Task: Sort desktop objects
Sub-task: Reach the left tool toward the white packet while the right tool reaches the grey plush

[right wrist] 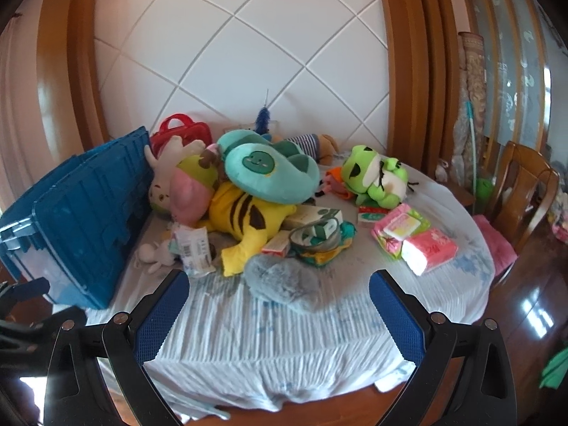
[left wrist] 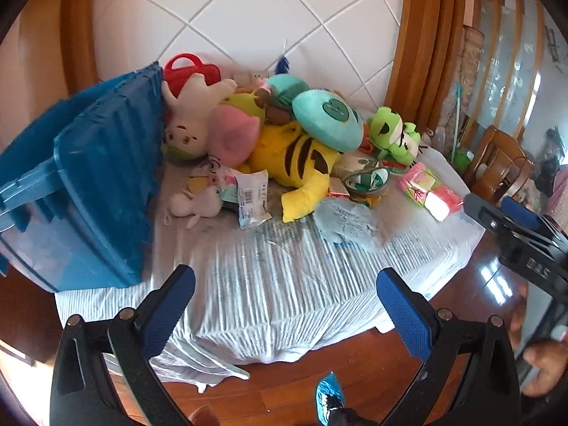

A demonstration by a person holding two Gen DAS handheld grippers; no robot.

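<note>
A heap of soft toys covers the table's far half: a yellow striped plush (left wrist: 298, 163) (right wrist: 245, 220), a teal cushion (left wrist: 326, 120) (right wrist: 269, 170), a green frog (left wrist: 394, 135) (right wrist: 372, 181), a grey furry toy (left wrist: 348, 223) (right wrist: 284, 280). Pink tissue packs (left wrist: 429, 188) (right wrist: 415, 238) lie on the right. A blue crate (left wrist: 81, 195) (right wrist: 74, 220) stands at the left. My left gripper (left wrist: 285, 300) hovers open over the near cloth, empty. My right gripper (right wrist: 278, 305) is open too, empty, just short of the grey toy.
The table wears a white striped cloth (left wrist: 269, 284) (right wrist: 269, 340). A red bag (left wrist: 191, 67) (right wrist: 181, 131) leans on the tiled wall. Wooden chairs (left wrist: 497, 163) (right wrist: 522, 184) stand at the right. A blue shoe cover (left wrist: 328, 401) shows on the wooden floor.
</note>
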